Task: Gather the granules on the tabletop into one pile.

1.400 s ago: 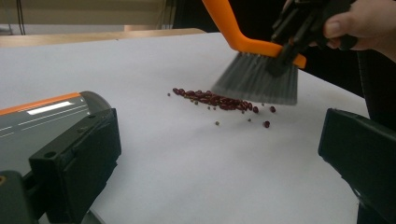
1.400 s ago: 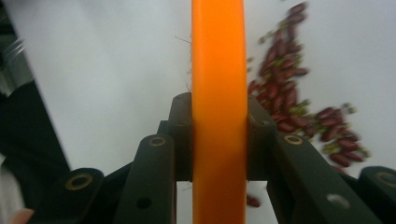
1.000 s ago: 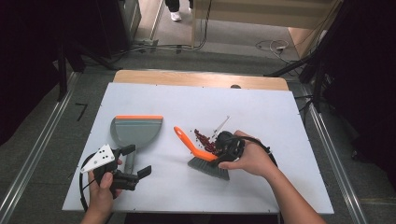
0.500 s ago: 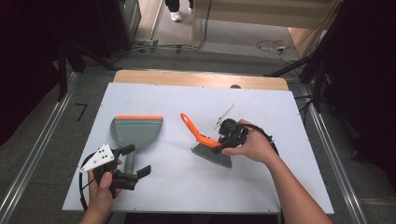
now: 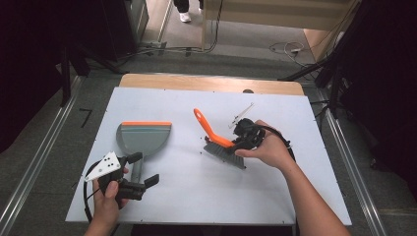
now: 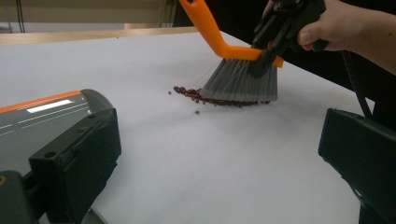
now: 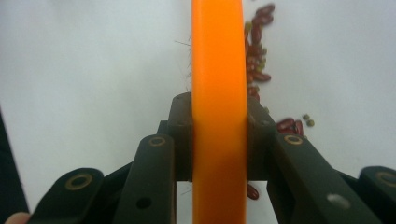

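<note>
A hand brush (image 5: 212, 132) with an orange handle and grey bristles stands tilted at the middle right of the white table (image 5: 196, 196). My right gripper (image 5: 242, 139) is shut on its handle (image 7: 218, 70), one jaw pressing each side. Small red beans and a few green ones (image 6: 205, 99) lie in a line against the bristles (image 6: 240, 84), and they show beside the handle (image 7: 256, 51) too. A grey dustpan (image 5: 145, 137) with an orange lip lies flat at the left. My left gripper (image 5: 142, 168) rests open by the dustpan's handle, jaws wide apart (image 6: 219, 154).
A thin pale stick (image 5: 241, 115) lies just beyond the right hand. A wooden strip (image 5: 206, 82) runs along the table's far edge. Metal rails and cables lie on the floor around the table. A person's shoes (image 5: 186, 14) stand far back.
The right gripper has carried the brush to the right and a little farther away, over the beans that lay beside it. The left hand and the dustpan have stayed put.
</note>
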